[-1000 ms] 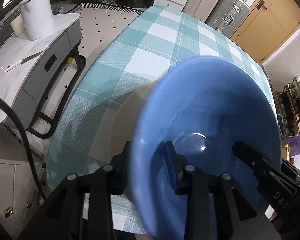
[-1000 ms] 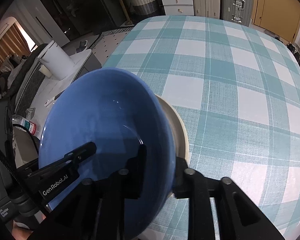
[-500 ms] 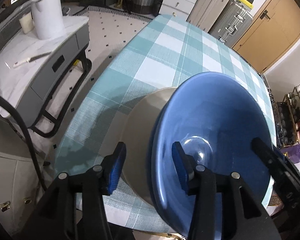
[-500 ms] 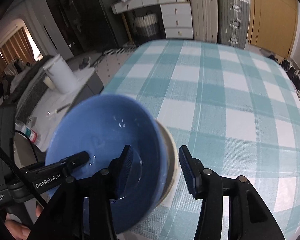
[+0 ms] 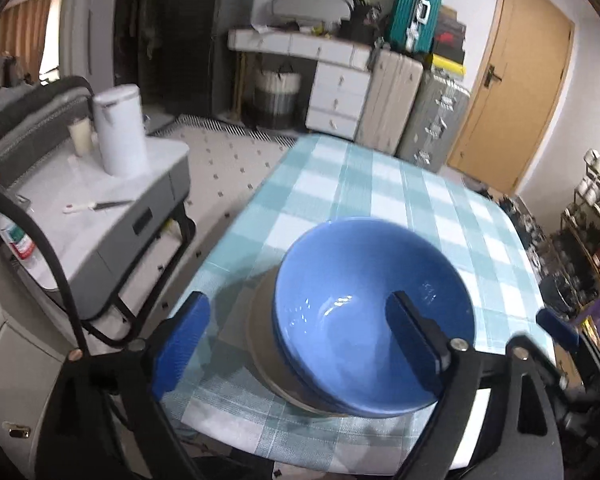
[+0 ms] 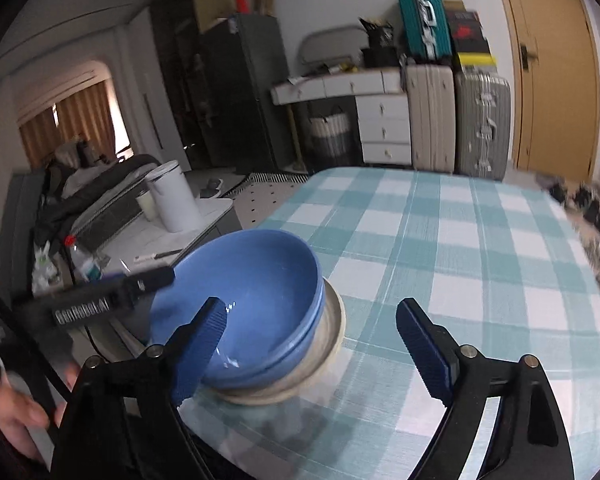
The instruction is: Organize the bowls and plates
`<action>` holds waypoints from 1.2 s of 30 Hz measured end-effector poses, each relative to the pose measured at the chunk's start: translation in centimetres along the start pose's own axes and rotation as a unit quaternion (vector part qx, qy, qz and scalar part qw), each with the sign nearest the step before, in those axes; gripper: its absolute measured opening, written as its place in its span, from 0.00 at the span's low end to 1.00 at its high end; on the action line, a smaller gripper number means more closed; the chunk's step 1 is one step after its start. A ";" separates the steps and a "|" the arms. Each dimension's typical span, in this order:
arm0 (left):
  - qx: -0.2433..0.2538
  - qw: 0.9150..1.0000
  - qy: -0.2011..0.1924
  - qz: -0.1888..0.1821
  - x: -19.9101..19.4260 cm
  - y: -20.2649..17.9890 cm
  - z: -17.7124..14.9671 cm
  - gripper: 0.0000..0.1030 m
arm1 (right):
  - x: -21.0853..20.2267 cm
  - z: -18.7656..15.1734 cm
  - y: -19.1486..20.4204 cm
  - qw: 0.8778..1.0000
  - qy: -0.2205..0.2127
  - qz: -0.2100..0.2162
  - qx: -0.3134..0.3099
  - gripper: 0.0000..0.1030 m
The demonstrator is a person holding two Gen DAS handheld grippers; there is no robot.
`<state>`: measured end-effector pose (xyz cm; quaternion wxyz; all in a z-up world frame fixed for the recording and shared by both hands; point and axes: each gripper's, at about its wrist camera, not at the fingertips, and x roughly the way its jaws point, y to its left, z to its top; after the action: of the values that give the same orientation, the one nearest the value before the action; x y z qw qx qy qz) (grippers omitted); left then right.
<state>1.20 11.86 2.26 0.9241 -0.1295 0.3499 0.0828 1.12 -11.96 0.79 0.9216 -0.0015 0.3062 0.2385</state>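
The table [image 6: 460, 248], under a teal and white checked cloth, fills most of both views; its far half is bare, giving broad free surface beyond the stack. The stack sits close to the table's near left corner, with the cloth's edge just beside it on the left and near side. Past that edge, across a gap of tiled floor, stands a grey side cabinet [image 5: 112, 216] carrying a white kettle [image 5: 120, 128], a small cup and a knife. Against the far wall are a white chest of drawers [image 6: 384, 124], upright suitcases [image 6: 456, 116] and a wooden door [image 5: 508, 92], all well apart from the table. A black cable [image 5: 40, 244] curves down the left wrist view's left side.

A blue bowl [image 5: 372, 304] sits nested in a second blue bowl, whose rim shows just beneath it, on a beige plate [image 6: 328, 352].

The left gripper [image 5: 296, 344] has its jaws opening, wide, with the bowl's left rim in the span but untouched. The right gripper [image 6: 312, 344] is likewise opening wide, straddling the bowls' right rim and plate edge without contact.
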 end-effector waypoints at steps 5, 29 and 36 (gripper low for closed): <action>-0.001 0.998 -0.062 0.000 -2.2 0.1 -1.3 1.00 | -2.4 -2.0 0.5 0.999 -0.027 0.021 -0.033 0.88; 0.064 0.992 -0.106 0.020 -2.2 -2.9 -4.8 1.00 | -4.9 -6.0 -1.0 0.994 -0.098 -0.008 -0.038 0.99; 0.099 0.987 -0.121 0.025 -2.7 -4.8 -5.4 1.00 | -4.9 -6.2 0.2 0.992 -0.104 -0.015 -0.064 0.99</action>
<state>-3.04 5.54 1.03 0.9656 -0.0176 0.2450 0.0858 -5.88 -14.90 -1.40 0.9500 -0.0403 0.1926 0.2425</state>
